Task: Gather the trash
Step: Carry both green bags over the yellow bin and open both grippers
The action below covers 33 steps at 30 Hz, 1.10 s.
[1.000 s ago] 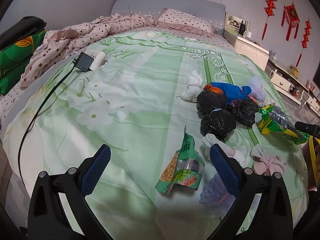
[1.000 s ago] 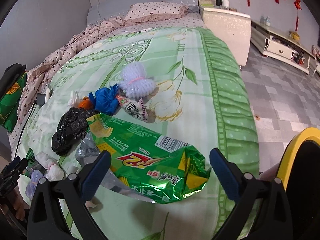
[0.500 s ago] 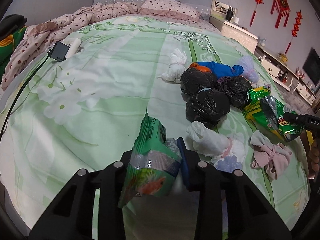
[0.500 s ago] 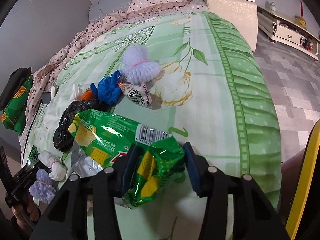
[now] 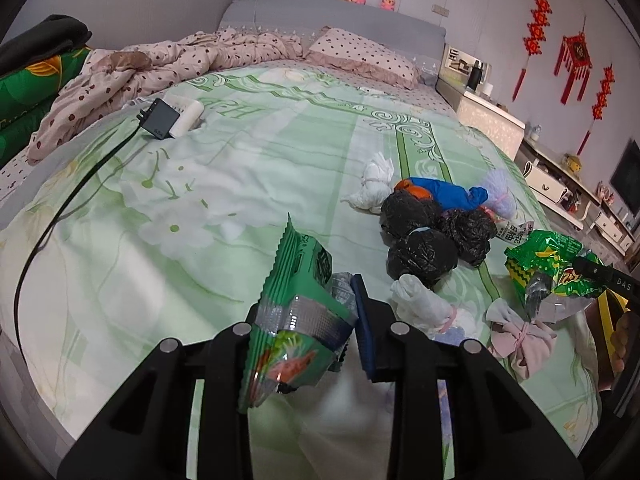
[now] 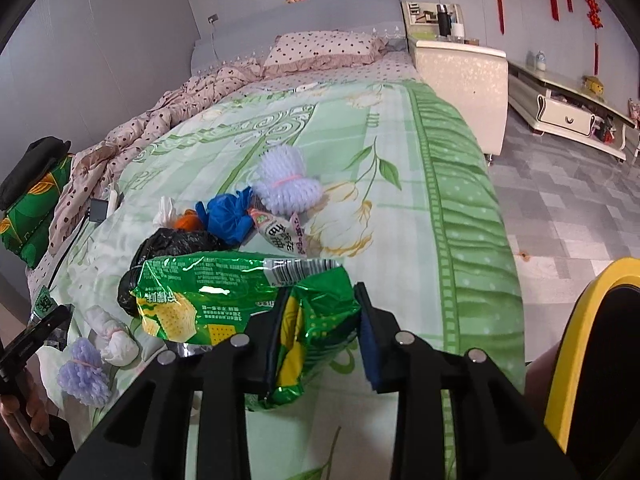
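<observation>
One green snack wrapper is clamped by the left gripper, one chip bag by the right gripper (three black bags lie mid-bed).

We read little here. "DAS" shows in white on the black bar at the right edge of the left wrist view. The chip bag carries a barcode on a white patch near its top edge, digits too small to read, plus lines of fine print we can't make out. In the left wrist view the same bag shows a red logo, unreadable. The small sachet has large dark Chinese characters, not clear enough to transcribe. The green wrapper bears printing on its green face, illegible. The adapter has a tiny mark, unreadable.
</observation>
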Each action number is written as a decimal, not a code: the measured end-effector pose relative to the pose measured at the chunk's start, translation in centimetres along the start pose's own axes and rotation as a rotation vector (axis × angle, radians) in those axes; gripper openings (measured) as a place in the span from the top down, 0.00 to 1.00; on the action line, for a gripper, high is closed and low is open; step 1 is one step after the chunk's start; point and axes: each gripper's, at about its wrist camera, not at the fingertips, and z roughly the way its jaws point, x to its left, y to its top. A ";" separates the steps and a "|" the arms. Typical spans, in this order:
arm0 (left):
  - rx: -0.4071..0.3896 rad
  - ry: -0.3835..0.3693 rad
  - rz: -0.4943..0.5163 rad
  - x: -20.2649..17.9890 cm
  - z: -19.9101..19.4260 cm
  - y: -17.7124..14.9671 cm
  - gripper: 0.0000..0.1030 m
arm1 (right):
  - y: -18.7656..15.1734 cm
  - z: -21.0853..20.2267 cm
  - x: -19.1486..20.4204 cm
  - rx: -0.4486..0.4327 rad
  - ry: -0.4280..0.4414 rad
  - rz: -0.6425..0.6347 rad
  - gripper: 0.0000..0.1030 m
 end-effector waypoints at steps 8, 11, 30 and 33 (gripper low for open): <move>-0.051 -0.031 0.022 -2.2 -4.2 1.3 0.72 | 0.8 -5.5 0.9 -0.077 0.018 -0.012 0.72; -0.086 -0.055 0.058 -4.3 -6.2 2.3 0.72 | 1.5 -8.3 0.5 -0.120 0.016 0.003 0.72; -0.188 -0.367 0.309 -26.9 -13.8 6.8 0.72 | 5.3 -26.0 -9.2 -0.418 -0.203 0.087 0.72; -0.191 -0.414 0.356 -30.7 -14.4 6.6 0.72 | 5.1 -27.3 -11.6 -0.437 -0.255 0.116 0.72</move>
